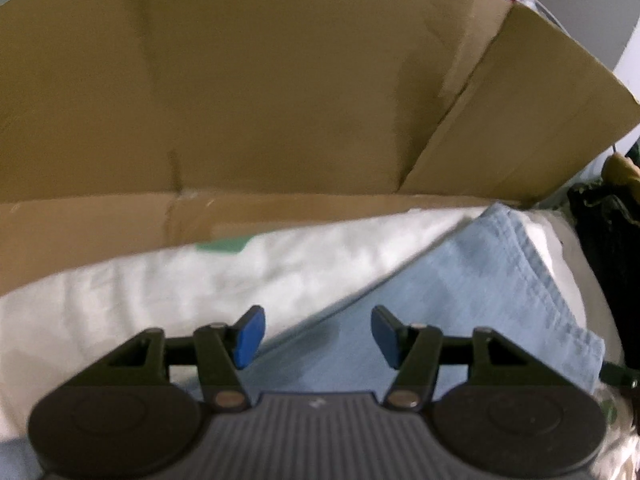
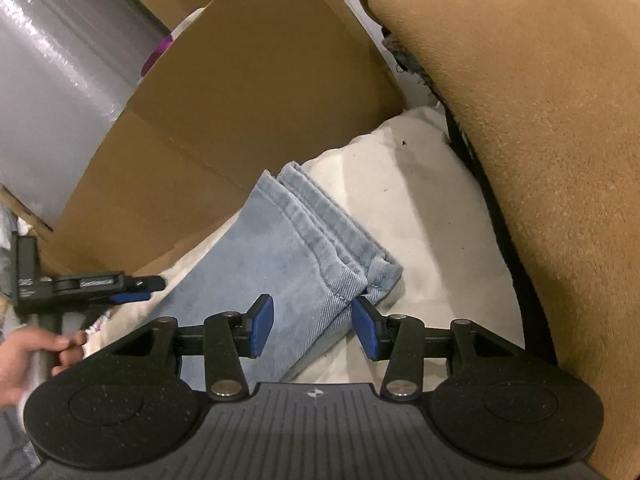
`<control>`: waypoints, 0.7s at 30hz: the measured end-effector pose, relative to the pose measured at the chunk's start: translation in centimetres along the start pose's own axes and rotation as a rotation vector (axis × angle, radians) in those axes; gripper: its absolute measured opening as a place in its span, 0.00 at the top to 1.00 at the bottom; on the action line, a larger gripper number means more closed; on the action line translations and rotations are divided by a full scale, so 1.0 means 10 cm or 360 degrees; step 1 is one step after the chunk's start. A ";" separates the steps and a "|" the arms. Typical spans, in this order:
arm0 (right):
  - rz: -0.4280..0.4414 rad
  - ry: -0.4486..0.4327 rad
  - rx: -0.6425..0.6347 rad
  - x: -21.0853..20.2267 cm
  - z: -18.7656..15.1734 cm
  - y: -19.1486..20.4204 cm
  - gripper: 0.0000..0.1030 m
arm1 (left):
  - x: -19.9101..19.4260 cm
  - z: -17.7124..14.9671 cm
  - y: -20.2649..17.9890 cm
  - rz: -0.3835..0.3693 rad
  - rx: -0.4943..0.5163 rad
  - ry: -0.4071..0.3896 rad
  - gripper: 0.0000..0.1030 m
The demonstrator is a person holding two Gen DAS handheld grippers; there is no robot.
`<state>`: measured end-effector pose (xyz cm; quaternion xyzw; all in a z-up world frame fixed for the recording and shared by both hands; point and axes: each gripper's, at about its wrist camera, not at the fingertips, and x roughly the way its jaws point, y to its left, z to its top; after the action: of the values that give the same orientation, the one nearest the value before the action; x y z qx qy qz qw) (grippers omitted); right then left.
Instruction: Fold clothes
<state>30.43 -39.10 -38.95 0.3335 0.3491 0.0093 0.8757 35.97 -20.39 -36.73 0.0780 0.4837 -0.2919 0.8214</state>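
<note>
Folded light blue jeans point(image 1: 460, 292) lie flat on a white sheet point(image 1: 140, 288), their stacked leg hems point(image 2: 344, 256) pointing to the back right. My left gripper point(image 1: 318, 336) hovers open above the long left edge of the jeans, nothing between its blue pads point(image 1: 250, 338). In the right wrist view it shows side-on as the left gripper point(image 2: 144, 290), held by a hand point(image 2: 32, 352). My right gripper point(image 2: 314, 326) stands open low over the hem end of the jeans. Denim lies between its fingers; the right pad point(image 2: 366, 330) sits at the hem corner without pinching it.
A large brown cardboard sheet point(image 2: 248, 92) stands along the far side of the white sheet point(image 2: 420, 200). A tan plush cushion point(image 2: 540, 120) walls in the right side. A roll of clear plastic wrap point(image 2: 52, 92) stands behind the cardboard. A dark bag point(image 1: 604, 232) sits at the right.
</note>
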 end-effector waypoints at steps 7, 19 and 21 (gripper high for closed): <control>0.0030 0.0021 0.0108 0.03 0.04 -0.07 0.58 | 0.26 0.24 -0.45 -0.0035 0.0131 0.0030 0.41; 0.0072 0.0156 0.0234 0.23 0.04 -0.20 0.57 | 0.72 0.41 -1.08 -0.0040 0.0364 0.0023 0.45; 0.0101 0.0146 0.0283 0.23 0.06 -0.24 0.57 | 0.76 0.44 -1.17 -0.0047 0.0415 0.0012 0.45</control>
<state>32.03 -40.79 -41.43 0.4200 0.3774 0.0213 0.8250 35.50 -34.80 -39.05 0.1782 0.4458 -0.3642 0.7981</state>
